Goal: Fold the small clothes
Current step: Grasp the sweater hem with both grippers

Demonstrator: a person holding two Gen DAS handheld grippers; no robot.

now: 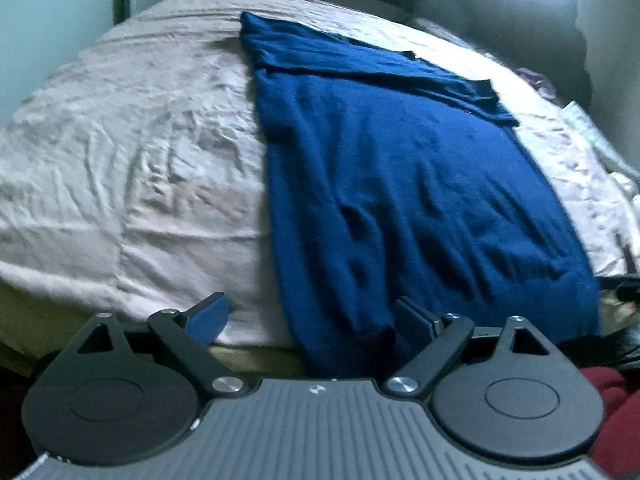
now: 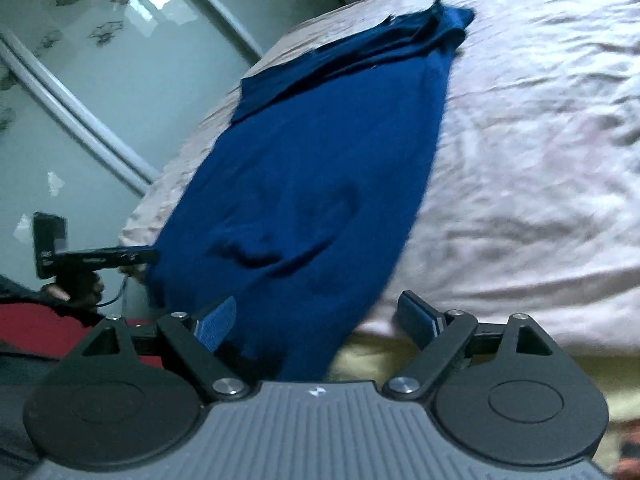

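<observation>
Blue garment lies lengthwise on the bed, hem over the near edge. Left gripper and right gripper gape wide, empty. Risk: uneven corner pinches would skew the fold.

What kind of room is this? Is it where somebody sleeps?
Probably a bedroom. A blue garment lies spread on a bed with a wrinkled pale sheet, and frosted sliding doors, maybe a wardrobe, stand beside it.
</observation>
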